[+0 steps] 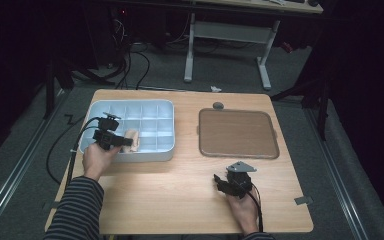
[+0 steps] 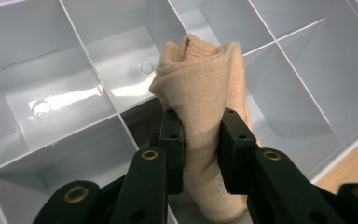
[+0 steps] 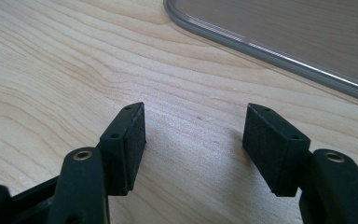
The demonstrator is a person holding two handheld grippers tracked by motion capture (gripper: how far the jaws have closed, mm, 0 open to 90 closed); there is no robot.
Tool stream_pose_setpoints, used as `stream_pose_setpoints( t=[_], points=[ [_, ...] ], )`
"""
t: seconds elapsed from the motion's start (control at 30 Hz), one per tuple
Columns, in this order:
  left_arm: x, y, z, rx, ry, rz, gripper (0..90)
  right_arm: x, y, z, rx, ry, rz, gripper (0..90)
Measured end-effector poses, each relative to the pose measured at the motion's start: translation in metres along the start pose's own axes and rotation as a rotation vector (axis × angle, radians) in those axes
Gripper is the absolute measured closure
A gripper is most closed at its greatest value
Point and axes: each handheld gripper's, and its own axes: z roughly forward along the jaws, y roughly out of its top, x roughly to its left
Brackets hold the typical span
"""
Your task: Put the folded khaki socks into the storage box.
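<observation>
sock (image 2: 200, 79) first: your left gripper (image 2: 201, 140) has its pads pinched on a rolled beige sock, and you are holding it over the near row of the pale blue divided tray (image 1: 167, 107), roughly above a middle cell close to the front wall. the loose top of the roll fans out wider than the part between the jaws, so it could catch on a divider (image 2: 116, 113) and leave the sock straddling two cells instead of sitting in one. let go too high and the roll may unwind or tip over the front wall onto the wooden table (image 1: 180, 200). the tray looks light, so a sideways push against a wall could slide it. your right gripper (image 3: 193, 140) rests low over bare table with its jaws spread and nothing between them, just beside the clear lid (image 3: 279, 28) lying flat to the right of the tray; it is well apart from the tray, so it cannot steady it if it shifts.
</observation>
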Motion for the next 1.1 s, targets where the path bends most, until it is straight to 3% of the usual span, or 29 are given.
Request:
stream_pose_setpoints(
  t=[1.1],
  points=[
    [0.002,-0.002,0.015,0.075,0.032,0.007,74.3,0.0,0.0,0.0,0.0,0.001,0.002,39.1]
  ],
)
